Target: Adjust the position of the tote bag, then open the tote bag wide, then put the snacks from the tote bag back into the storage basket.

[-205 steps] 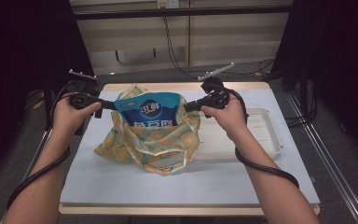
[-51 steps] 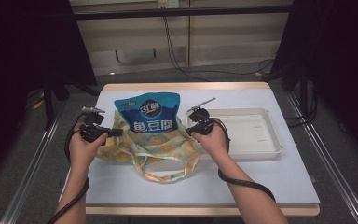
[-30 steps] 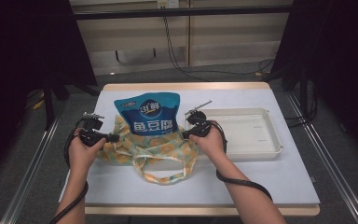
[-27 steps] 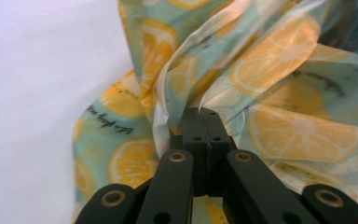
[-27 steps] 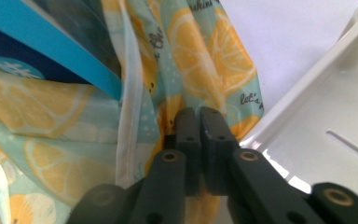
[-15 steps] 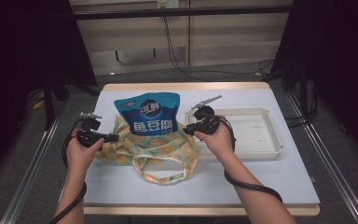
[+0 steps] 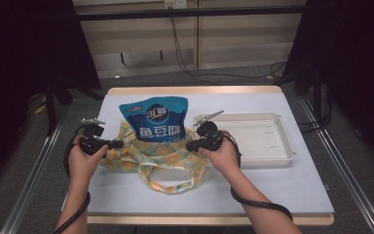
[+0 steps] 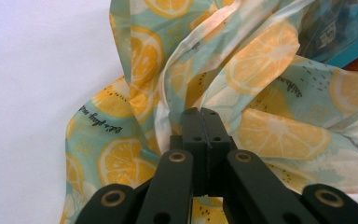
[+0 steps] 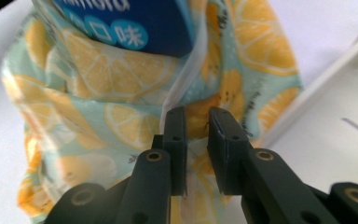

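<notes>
The lemon bag lies on the table with a blue pouch inside. The left claw pinches its fabric; the right claw, slightly spread, has just been closing around fabric.

A lemon-print fabric bag in yellow and pale teal lies crumpled on the table's left half, its looped handle spread flat toward the near edge. A blue snack pouch with white lettering stands upright in the bag's open mouth, its top half clear of the cloth, which slumps in soft folds around the pouch's lower part.
</notes>
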Demonstrator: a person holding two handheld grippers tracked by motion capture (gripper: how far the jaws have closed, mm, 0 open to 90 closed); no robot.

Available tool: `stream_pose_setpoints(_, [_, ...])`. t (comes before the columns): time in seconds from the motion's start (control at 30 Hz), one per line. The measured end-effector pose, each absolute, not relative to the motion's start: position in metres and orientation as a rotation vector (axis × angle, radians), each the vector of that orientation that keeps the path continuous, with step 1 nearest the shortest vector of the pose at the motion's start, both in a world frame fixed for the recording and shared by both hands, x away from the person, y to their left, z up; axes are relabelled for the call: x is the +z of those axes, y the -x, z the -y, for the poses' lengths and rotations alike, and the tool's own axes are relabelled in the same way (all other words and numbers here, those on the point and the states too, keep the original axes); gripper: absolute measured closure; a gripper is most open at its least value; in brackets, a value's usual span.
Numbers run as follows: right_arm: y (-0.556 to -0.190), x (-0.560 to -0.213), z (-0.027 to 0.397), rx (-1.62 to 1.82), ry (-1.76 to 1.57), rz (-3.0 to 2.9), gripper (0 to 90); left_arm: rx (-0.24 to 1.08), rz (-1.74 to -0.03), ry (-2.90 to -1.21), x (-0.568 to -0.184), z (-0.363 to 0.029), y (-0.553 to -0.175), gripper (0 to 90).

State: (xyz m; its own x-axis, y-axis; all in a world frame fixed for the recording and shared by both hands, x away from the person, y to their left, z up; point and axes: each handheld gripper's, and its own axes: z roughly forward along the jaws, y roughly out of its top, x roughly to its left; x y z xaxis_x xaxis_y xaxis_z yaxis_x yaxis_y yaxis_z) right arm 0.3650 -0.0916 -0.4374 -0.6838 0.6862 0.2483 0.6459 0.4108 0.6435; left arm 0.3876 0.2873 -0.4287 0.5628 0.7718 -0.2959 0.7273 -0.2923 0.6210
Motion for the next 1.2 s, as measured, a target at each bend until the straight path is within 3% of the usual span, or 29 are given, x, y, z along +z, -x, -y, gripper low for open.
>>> stream_pose_setpoints(0.33, [-0.365, -0.435, 0.095, 1.102, -1.219, -2.611, 73.0, 0.080, -1.190, -2.068, -0.431, -0.284, -0.388, 90.0])
stream_pose_setpoints(0.73, [-0.362, -0.394, 0.108, 1.107, -1.113, -2.589, 38.7, 0.110, -1.160, -2.024, -0.421, -0.282, -0.387, 87.0])
stream_pose_setpoints(0.83, [-0.363, -0.380, 0.108, 1.119, -1.085, -2.604, 31.3, 0.135, -1.165, -1.991, -0.419, -0.284, -0.387, 77.4])
stream_pose_setpoints(1.03, [-0.368, -0.360, 0.106, 1.155, -1.031, -2.627, 23.4, 0.152, -1.144, -1.952, -0.413, -0.284, -0.384, 36.2])
stream_pose_setpoints(1.2, [-0.374, -0.342, 0.106, 1.146, -0.991, -2.643, 19.6, 0.202, -1.101, -2.031, -0.406, -0.280, -0.381, 19.2])
